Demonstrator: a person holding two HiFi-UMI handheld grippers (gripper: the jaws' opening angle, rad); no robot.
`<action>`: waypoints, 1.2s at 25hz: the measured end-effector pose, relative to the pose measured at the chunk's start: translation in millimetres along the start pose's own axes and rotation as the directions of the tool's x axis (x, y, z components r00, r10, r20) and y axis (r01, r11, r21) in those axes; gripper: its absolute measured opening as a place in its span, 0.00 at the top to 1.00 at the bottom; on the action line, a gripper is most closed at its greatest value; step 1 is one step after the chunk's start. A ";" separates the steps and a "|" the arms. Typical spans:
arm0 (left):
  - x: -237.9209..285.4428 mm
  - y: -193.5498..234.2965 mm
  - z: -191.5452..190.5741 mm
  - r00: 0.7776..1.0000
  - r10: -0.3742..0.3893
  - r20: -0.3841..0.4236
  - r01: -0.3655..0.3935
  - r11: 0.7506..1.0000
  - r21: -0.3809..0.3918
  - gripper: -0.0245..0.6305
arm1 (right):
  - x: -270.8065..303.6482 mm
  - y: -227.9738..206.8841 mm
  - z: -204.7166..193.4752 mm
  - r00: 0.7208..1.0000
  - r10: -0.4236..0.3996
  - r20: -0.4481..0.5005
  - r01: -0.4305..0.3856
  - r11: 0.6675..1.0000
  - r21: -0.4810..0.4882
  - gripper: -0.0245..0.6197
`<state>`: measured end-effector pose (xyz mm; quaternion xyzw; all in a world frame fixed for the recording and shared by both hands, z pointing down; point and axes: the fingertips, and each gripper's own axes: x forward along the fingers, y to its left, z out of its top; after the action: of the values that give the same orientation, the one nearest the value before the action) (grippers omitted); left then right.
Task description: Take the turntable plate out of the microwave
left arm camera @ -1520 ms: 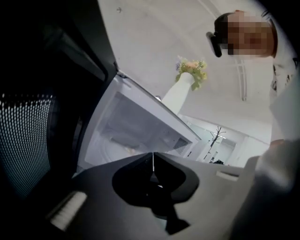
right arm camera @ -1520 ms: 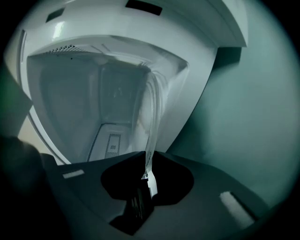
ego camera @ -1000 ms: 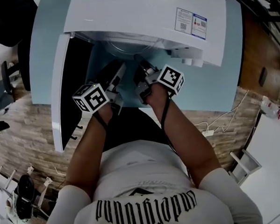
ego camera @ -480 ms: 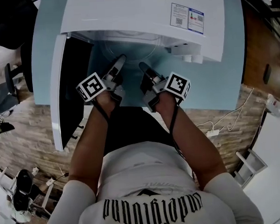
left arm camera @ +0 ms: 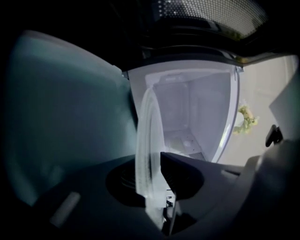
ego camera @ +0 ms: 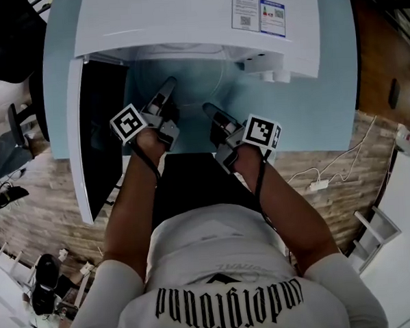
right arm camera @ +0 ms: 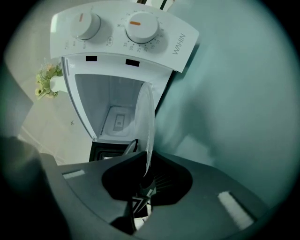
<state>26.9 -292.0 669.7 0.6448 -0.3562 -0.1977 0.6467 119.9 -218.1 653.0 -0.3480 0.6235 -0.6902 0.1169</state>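
Glass plate [right arm camera: 146, 126] hangs outside microwave [right arm camera: 122, 33]: right tongs [right arm camera: 144, 176] clamp one rim; left tongs [left arm camera: 157, 164], jaws just closing, grip the opposite rim.

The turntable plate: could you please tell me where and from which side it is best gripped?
Grip the thin near rim of the turntable plate, coming from the open front of the microwave, one jaw on each face. Flat wide glass: only its edge fits. The left gripper, jaws just closing, and right gripper pinch it so.
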 end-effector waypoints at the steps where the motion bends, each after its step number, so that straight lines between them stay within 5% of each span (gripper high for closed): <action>1: -1.3 -0.8 -1.9 1.000 -0.016 0.000 0.016 1.000 -0.009 0.75 | -1.6 -0.6 -1.2 1.000 0.001 -0.006 -0.001 1.000 -0.008 0.91; 5: -5.5 -5.8 -6.1 0.997 -0.080 0.001 0.080 0.997 -0.017 0.83 | -6.7 0.5 -4.8 1.000 0.006 -0.024 -0.006 0.999 -0.035 0.91; 30: -74.8 -53.2 -49.0 0.974 -0.208 0.087 0.212 0.976 -0.039 0.85 | -62.3 39.5 -56.8 0.992 0.069 -0.102 -0.084 0.984 -0.158 0.90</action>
<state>22.8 -209.4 606.7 0.6544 -0.3073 -0.3000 0.6224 119.0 -144.4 596.0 -0.2984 0.6955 -0.6482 0.0844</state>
